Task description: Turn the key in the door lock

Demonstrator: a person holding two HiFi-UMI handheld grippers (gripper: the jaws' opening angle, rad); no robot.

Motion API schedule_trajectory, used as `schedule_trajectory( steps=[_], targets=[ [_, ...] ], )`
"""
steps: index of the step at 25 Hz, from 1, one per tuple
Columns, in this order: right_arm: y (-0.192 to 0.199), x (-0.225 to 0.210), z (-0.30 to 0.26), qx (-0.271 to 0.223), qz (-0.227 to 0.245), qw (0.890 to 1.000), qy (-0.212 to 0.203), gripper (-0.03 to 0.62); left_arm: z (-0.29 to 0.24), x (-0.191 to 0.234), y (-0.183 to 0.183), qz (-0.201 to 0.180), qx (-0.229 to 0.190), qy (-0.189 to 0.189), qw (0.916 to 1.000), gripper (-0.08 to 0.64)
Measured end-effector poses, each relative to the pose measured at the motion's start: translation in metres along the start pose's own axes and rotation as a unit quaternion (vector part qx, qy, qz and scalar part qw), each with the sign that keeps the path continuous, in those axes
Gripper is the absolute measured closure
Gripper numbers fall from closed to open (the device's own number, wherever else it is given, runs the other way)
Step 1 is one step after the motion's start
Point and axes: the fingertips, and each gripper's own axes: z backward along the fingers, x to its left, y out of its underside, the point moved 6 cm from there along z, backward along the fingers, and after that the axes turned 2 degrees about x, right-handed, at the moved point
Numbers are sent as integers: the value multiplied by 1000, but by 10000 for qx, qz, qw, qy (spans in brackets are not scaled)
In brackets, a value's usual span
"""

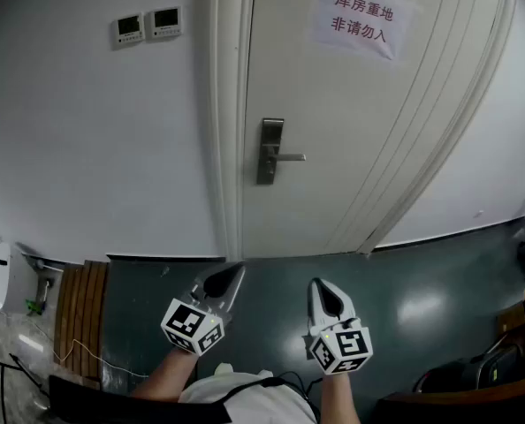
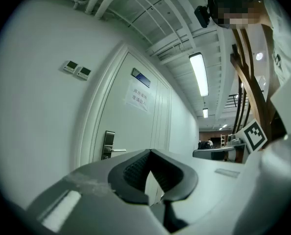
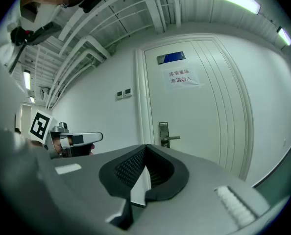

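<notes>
Where the head view looks down, the left claw (image 1: 235, 272) and right claw (image 1: 318, 284) sit side by side, well short of the door lock (image 1: 270, 151) ahead, between their lines. In the left gripper view, the left claw's jaws meet on nothing, with the lock ahead-left. In the right gripper view, the right claw's jaws are likewise together and empty, with the lock ahead, slightly right.

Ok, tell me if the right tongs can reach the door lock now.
Likely yes, after moving closer: nothing stands between the right tongs and the door lock, though they're well short of it.
</notes>
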Motion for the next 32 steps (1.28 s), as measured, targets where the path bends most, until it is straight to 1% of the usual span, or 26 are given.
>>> schedule_trajectory(
  steps=[6,9,15,24,30,32],
  targets=[
    [1,-4,5,4,25,10000,32,584,0,-4,1,-24,-2,-32,10000,555],
    [3,-4,2,53,-25,10000,-58,584,0,-3,2,-21,7,-73,10000,555],
    [1,-12,-1,-111,-125,9999,-1,584,0,-7,4,22,-47,-133,9999,554],
    [3,-18,-1,10,6,9999,-121,584,-6,-18,9,38,-21,-257,9997,554],
    [5,-28,-9,9,-20,9998,-173,584,-20,-29,20,-89,95,-344,9993,555],
    [6,-31,-10,-16,-65,9997,-220,584,-23,-32,24,-65,126,-405,9991,555]
  ],
)
